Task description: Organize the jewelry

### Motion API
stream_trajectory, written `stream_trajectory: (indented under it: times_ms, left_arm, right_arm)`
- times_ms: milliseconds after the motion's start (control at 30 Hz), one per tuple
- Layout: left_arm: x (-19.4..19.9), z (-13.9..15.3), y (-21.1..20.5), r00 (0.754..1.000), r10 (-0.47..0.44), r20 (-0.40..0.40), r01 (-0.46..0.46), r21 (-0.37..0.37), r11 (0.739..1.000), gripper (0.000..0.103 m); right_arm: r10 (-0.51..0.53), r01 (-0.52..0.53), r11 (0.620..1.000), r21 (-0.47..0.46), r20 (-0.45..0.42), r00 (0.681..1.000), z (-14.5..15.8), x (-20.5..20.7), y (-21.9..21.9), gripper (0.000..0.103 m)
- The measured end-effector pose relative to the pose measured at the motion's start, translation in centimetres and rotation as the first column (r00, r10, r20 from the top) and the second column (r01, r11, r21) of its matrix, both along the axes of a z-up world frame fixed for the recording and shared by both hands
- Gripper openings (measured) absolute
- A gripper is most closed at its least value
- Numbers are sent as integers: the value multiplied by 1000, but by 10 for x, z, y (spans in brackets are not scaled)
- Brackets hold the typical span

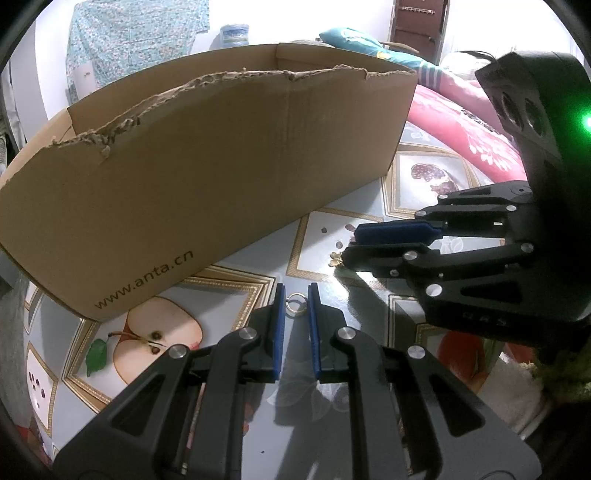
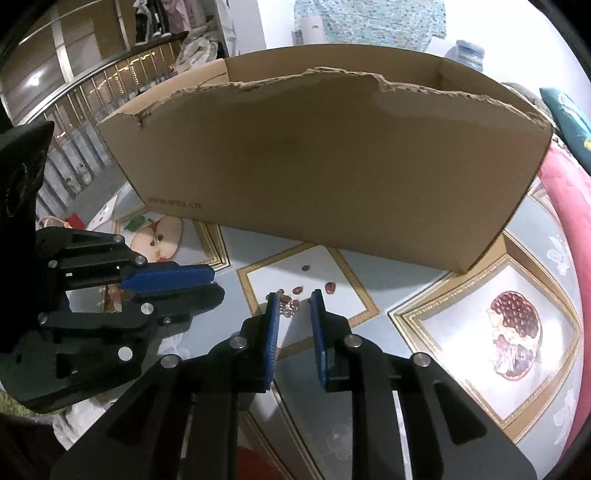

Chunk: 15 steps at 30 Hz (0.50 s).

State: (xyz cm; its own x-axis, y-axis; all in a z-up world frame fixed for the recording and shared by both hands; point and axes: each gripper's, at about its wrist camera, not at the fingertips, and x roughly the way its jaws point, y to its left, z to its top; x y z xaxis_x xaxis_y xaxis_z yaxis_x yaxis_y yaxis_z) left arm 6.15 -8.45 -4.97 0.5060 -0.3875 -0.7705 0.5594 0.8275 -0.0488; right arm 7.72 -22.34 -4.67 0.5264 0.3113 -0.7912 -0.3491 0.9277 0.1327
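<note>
**Ring and bead cluster loose between open pads**

Your left gripper [image 1: 295,295] straddles the ring [image 1: 296,304], pads apart, gripping nothing. Right gripper [image 2: 294,301], slightly parted and empty, brackets the jewelry cluster [image 2: 288,308]. Risk: closing pads skid pieces across the glossy fruit-print tablecloth [image 2: 424,387]. The cardboard box [image 1: 207,177] stands behind; bedding beyond.

Both fisheye views bend straight lines strongly toward a dark circular vignette at the corners. Strong light from the far background washes out the white wall [image 1: 236,14], while the near side of the cardboard box [image 1: 207,177] lies in even shadow. The glossy tablecloth [image 2: 436,332] carries white glare patches and soft gripper shadows. A green lamp [image 1: 586,121] flares at the left view's right edge. Close gripper parts appear slightly soft.
</note>
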Motion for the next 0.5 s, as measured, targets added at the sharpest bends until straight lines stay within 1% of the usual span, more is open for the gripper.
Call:
stream_trajectory:
  times_ms: [33,67,100,133,233,333,500]
  left_arm:
    - [0,0,0,1000,1,0,-1,0,1000,11]
    - [0,0,0,1000,1,-1,-1,-2,1000,11]
    - [0,0,0,1000,0,-1,0,-2,1000,11]
    - [0,0,0,1000,1,-2,-1,-4,1000,11]
    - [0,0,0,1000,1,-2,-1,-5,1000,11]
    - [0,0,1,1000,-1,0,1,-4,1000,11]
    - [-1,1,1,1000,4,1,-4,-10,1000,11]
  right_arm:
    - [3,-3,1000,1,-4,1000,0,1,1,18]
    - [6,-6,1000,4,-8,1000,0,1,1,14]
    - [12,-12,1000,13,-17,1000,0,2,0,6]
    - [17,-16,999,36,-35,999,0,3,-1,5]
    - [4,0,998,69,-63,998,0,3,-7,3]
    - [-27,40,990,135,-98,995,-2,3,-19,1]
    - [-61,82,972,222,-99,993,11,-4,-37,0]
